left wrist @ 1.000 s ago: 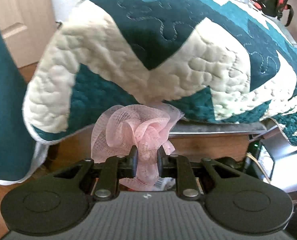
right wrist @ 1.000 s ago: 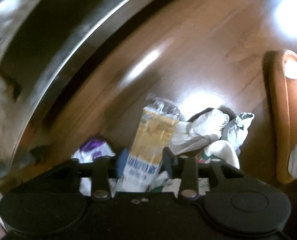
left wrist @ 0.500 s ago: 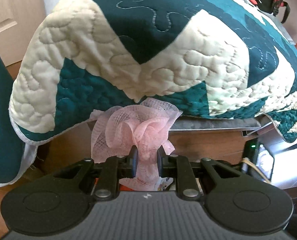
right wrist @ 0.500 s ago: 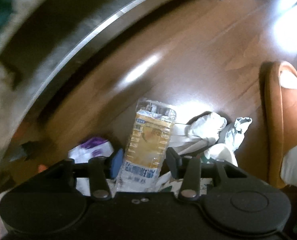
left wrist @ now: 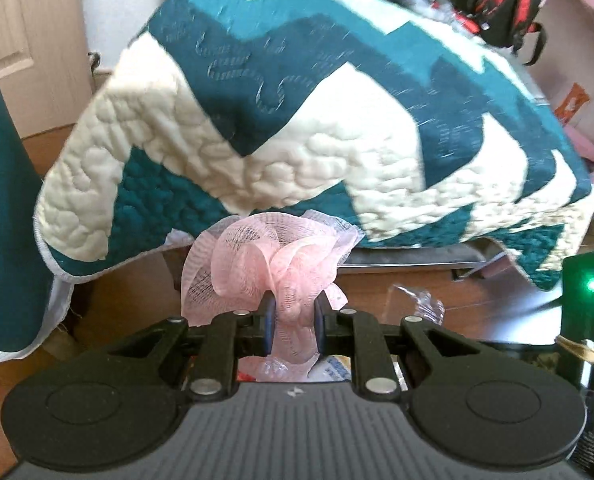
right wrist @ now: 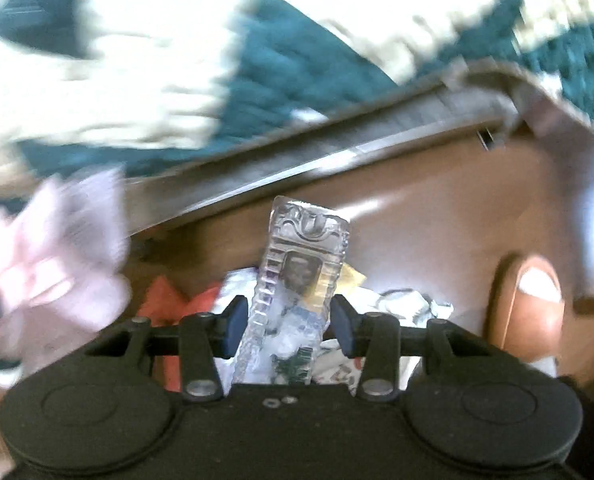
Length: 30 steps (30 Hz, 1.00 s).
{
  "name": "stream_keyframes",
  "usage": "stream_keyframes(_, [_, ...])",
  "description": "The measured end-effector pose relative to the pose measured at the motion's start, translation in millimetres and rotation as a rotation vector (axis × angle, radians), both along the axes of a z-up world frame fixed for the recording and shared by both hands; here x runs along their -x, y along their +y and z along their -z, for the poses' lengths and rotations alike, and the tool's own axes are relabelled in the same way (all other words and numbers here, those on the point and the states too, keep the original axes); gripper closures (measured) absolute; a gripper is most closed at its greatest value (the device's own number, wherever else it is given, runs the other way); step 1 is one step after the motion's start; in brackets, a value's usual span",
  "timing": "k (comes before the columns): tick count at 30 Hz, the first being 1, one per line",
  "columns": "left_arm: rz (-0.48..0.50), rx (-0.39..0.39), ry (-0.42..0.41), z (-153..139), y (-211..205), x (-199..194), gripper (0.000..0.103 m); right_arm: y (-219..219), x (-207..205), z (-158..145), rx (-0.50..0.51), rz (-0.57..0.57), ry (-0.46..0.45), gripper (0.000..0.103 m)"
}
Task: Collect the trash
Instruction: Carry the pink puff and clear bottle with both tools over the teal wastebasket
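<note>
A: What has the left hand-held gripper [left wrist: 292,322] got?

B: Its jaws are clamped tight on a pink mesh pouf [left wrist: 273,268], same grip as a second ago. The pouf hangs in front of the lower edge of the teal-and-cream quilt [left wrist: 297,128] on the bed; more of the quilt's top and a black-and-red backpack [left wrist: 493,0] behind it show now.

A: And the right hand-held gripper [right wrist: 285,322]?

B: It is clamped on a clear plastic bottle [right wrist: 297,280], which stands up between the pads. The bottle was down by the crumpled litter [right wrist: 401,304] on the wooden floor [right wrist: 437,220]; now it is lifted clear, and the bed's edge and quilt fill the top of the view. The bottle has also rolled, showing a different face.

A: Anything else?

B: The pouf appears blurred at the left, a brown slipper [right wrist: 529,304] at the right.
</note>
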<state>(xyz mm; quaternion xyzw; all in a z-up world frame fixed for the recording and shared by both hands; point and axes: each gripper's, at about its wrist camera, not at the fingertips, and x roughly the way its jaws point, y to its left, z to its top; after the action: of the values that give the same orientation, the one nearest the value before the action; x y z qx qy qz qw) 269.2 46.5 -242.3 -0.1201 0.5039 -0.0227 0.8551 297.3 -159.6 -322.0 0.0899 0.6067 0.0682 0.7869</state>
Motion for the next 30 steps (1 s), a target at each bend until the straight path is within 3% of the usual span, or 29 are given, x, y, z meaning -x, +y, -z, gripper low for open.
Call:
stream_keyframes(8, [-0.046, 0.02, -0.088, -73.0, 15.9, 51.5, 0.084, 25.1, 39.8, -127.1, -0.045, -0.229, -0.196, 0.059])
stream_keyframes(15, [-0.155, -0.017, -0.223, -147.3, 64.7, 97.5, 0.084, 70.6, 62.0, -228.2, -0.086, -0.367, -0.362, 0.059])
stream_keyframes(24, [-0.296, -0.133, -0.363, -228.2, 167.2, 133.8, 0.084, 183.8, 65.5, -311.5, -0.169, -0.534, -0.543, 0.059])
stream_keyframes(30, [-0.347, -0.214, -0.357, -237.5, 234.1, 127.4, 0.084, 277.2, 56.9, -331.5, -0.217, -0.612, -0.601, 0.059])
